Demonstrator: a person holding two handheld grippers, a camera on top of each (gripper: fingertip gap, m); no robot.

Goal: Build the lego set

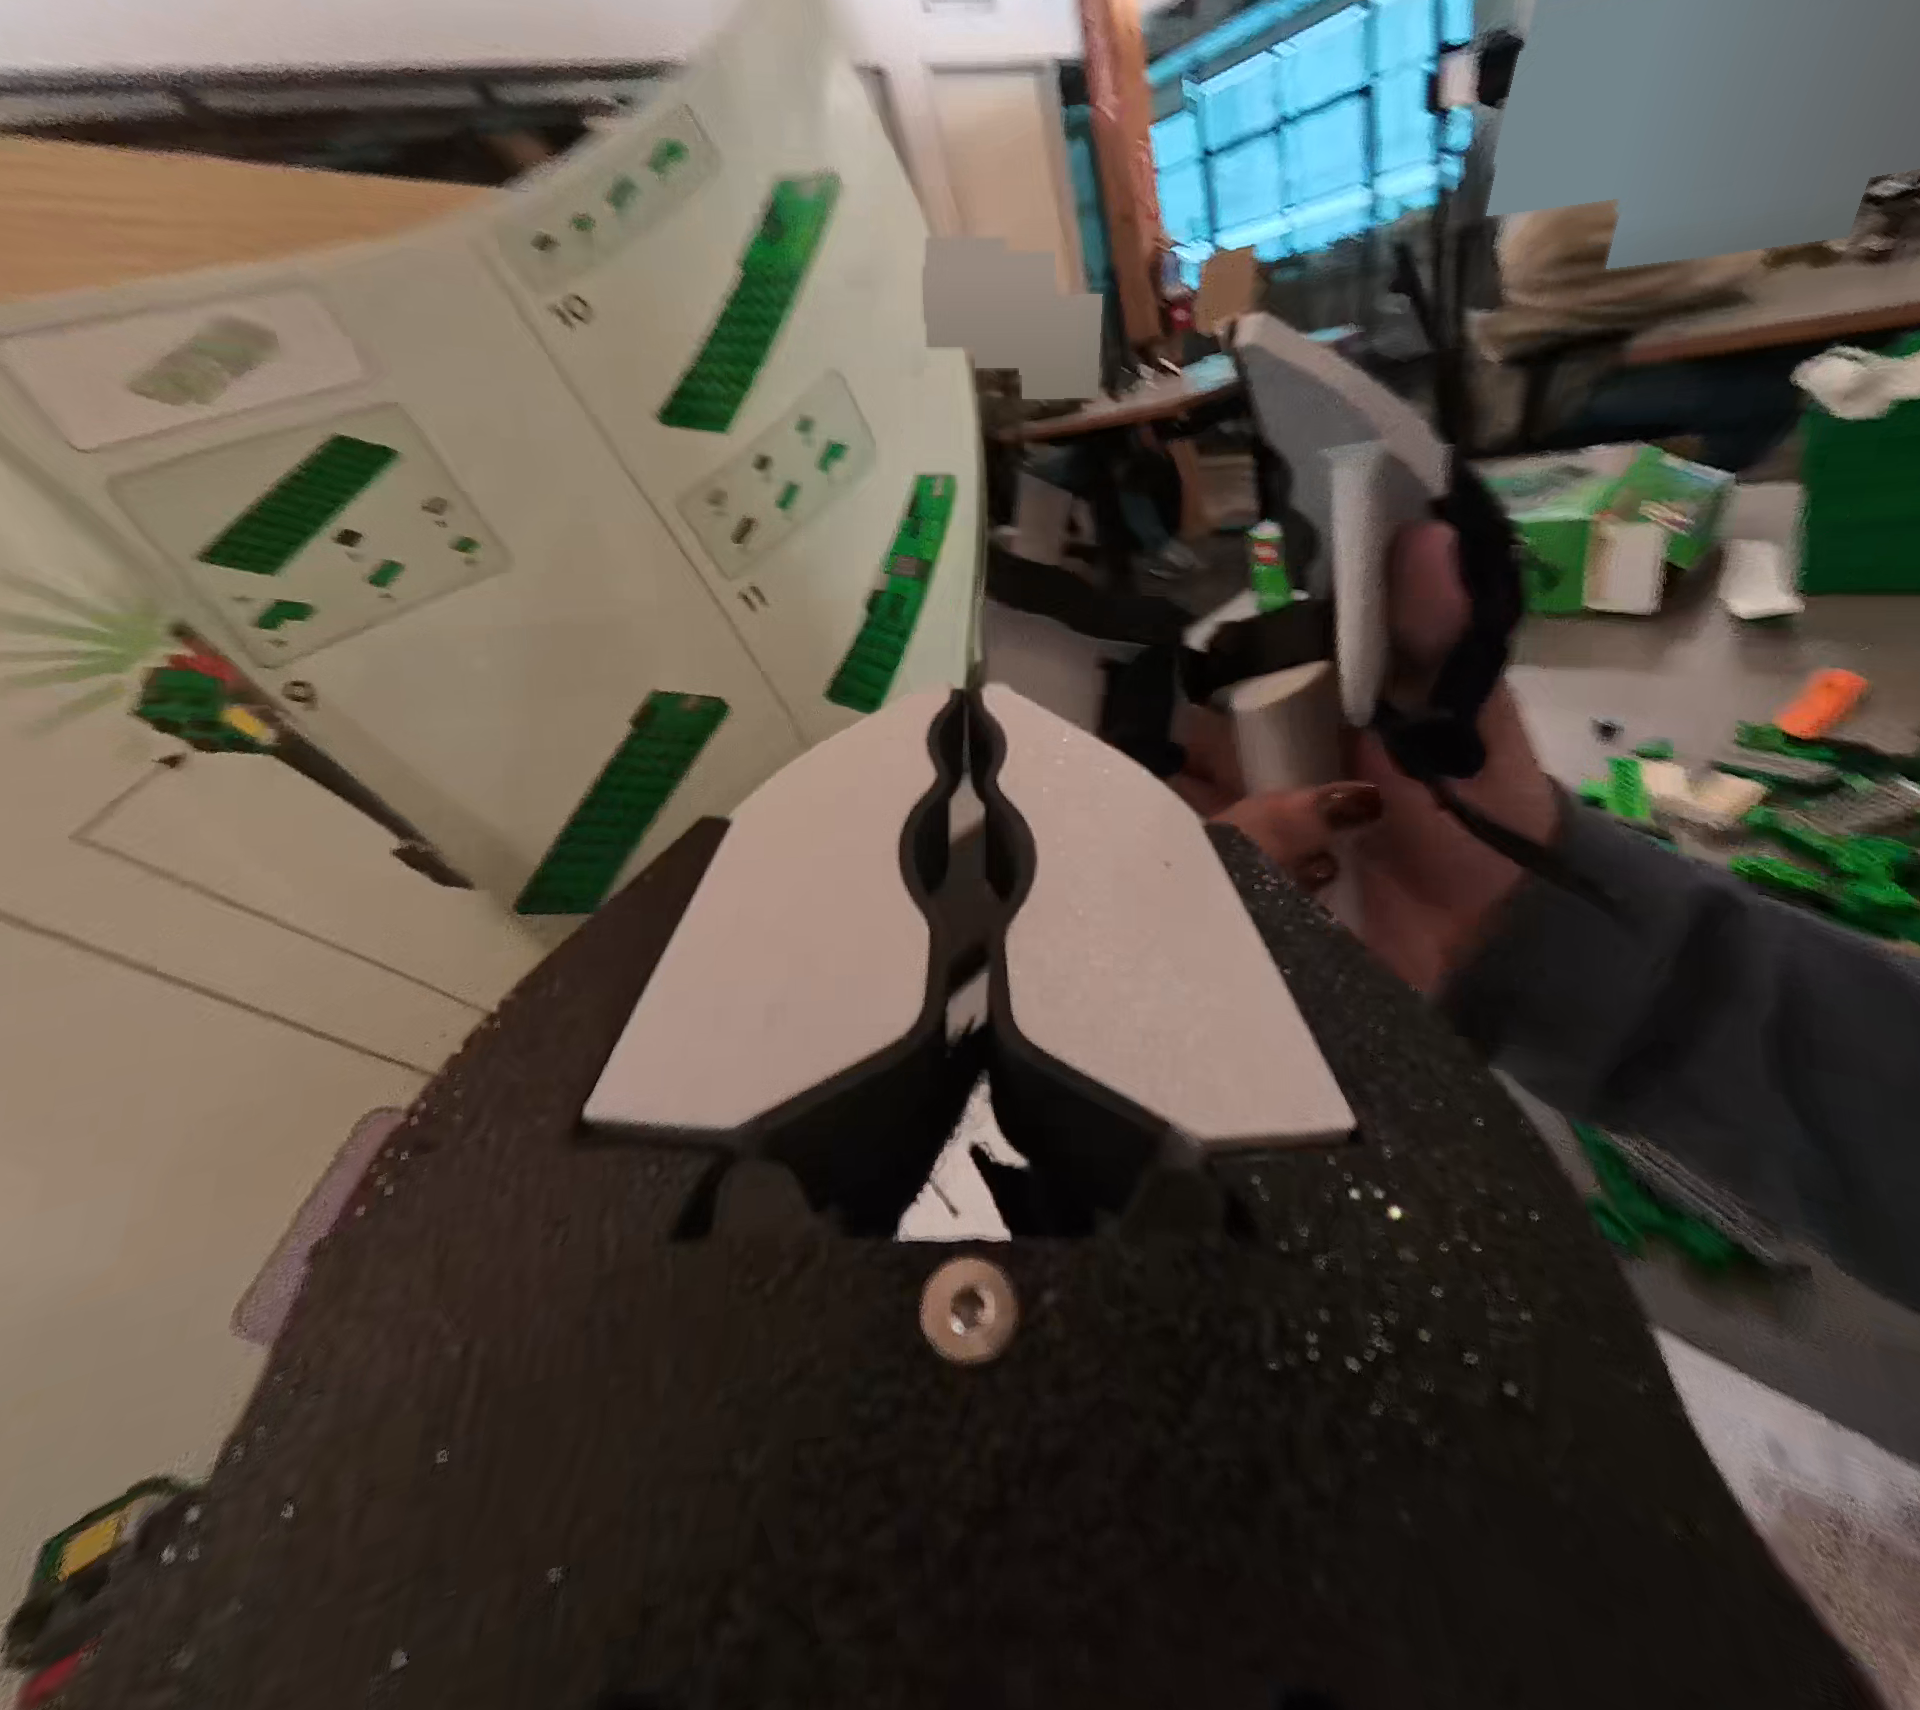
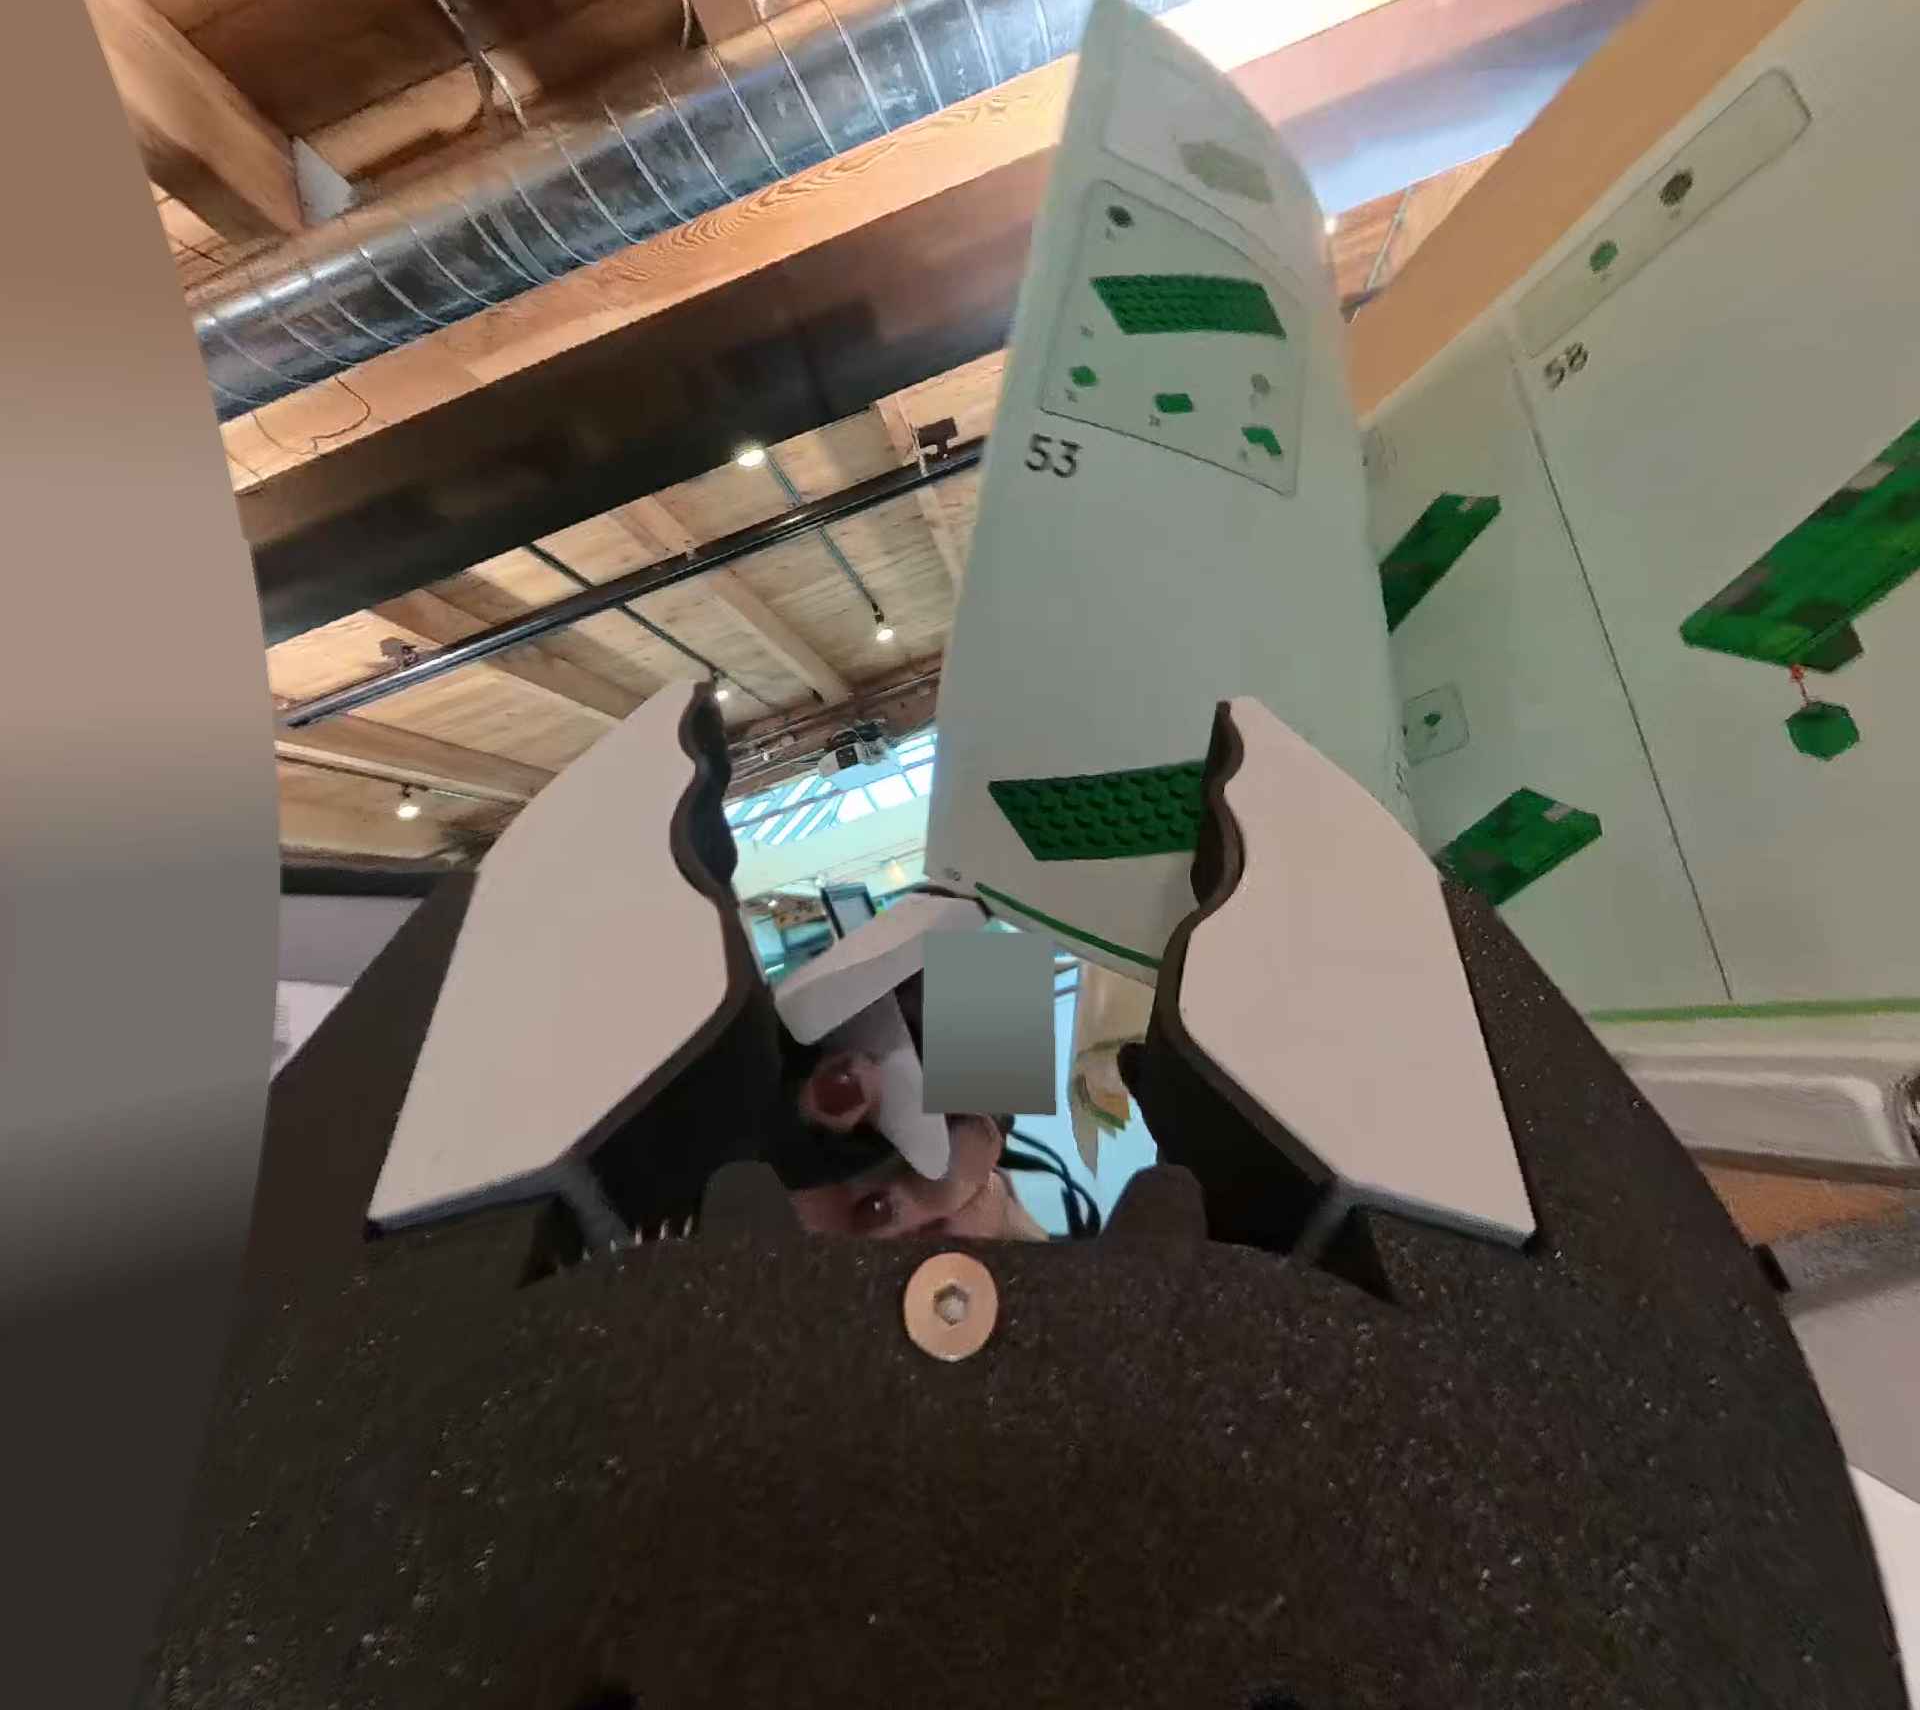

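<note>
Your left gripper pinches the instruction booklet page's edge at twelve o'clock, your right gripper spread; loose green bricks show only leftward.

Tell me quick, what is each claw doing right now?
Left gripper: shut on a page of the instruction booklet.
Right gripper: open, holding nothing.

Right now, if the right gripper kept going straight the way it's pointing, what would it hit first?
Probably the lifted booklet page, whose lower edge sits just off the right gripper beside its right finger; otherwise only the far ceiling. Depth is unclear.
</note>
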